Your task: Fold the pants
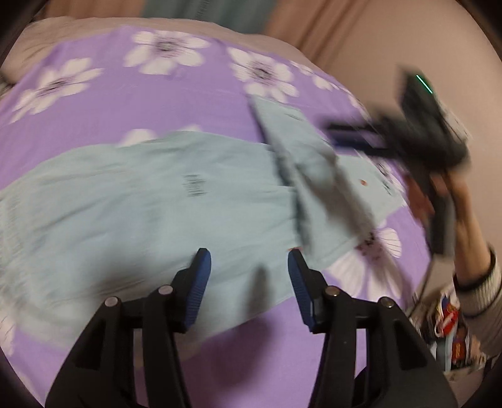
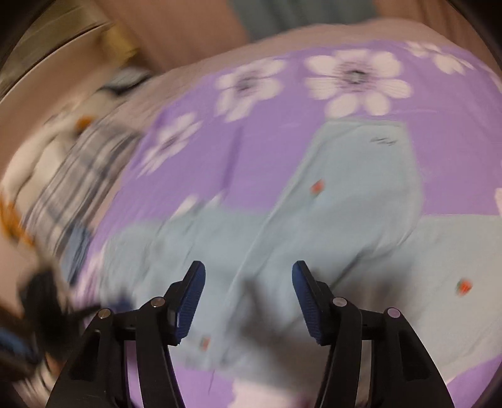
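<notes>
Pale blue-green pants (image 1: 157,201) lie spread on a purple flowered bedsheet (image 1: 150,100). One part is folded over, a flap (image 1: 301,150) lying across the rest. In the right wrist view the pants (image 2: 329,219) show small red marks, with the folded part reaching toward the far side. My left gripper (image 1: 249,260) is open and empty, just above the pants' near edge. My right gripper (image 2: 248,273) is open and empty over the pants; it also shows at the right of the left wrist view (image 1: 360,138), beside the flap. Both views are motion-blurred.
A striped and white heap of other clothes (image 2: 72,163) lies at the bed's left side. A wall and curtains (image 1: 282,15) stand beyond the bed. Colourful items (image 1: 451,326) lie on the floor off the bed's right edge.
</notes>
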`<act>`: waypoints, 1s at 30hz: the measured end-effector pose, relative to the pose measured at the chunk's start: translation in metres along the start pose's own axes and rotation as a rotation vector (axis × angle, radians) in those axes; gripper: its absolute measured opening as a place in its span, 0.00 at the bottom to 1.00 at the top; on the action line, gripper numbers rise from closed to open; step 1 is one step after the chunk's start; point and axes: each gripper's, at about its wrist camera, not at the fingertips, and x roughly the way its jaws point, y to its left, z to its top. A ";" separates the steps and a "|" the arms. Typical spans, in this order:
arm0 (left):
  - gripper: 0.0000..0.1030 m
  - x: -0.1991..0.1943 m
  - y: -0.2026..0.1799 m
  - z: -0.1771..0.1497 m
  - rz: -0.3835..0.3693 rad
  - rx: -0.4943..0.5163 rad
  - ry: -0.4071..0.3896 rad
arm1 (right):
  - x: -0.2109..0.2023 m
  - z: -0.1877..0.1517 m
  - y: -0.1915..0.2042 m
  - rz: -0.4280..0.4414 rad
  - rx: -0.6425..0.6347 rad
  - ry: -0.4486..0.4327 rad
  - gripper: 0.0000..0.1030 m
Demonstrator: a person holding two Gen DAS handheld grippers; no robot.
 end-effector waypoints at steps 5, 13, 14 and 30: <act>0.49 0.042 -0.036 0.016 -0.058 0.073 0.057 | 0.057 0.073 -0.007 -0.139 0.049 0.049 0.56; 0.23 0.079 -0.056 0.016 -0.028 0.151 0.114 | 0.131 0.093 -0.024 -0.393 0.066 0.185 0.33; 0.17 0.080 -0.057 0.015 -0.029 0.155 0.115 | 0.130 0.091 -0.026 -0.361 0.011 0.220 0.21; 0.11 0.076 -0.075 0.012 0.062 0.275 0.073 | -0.137 -0.047 -0.132 -0.158 0.300 -0.379 0.04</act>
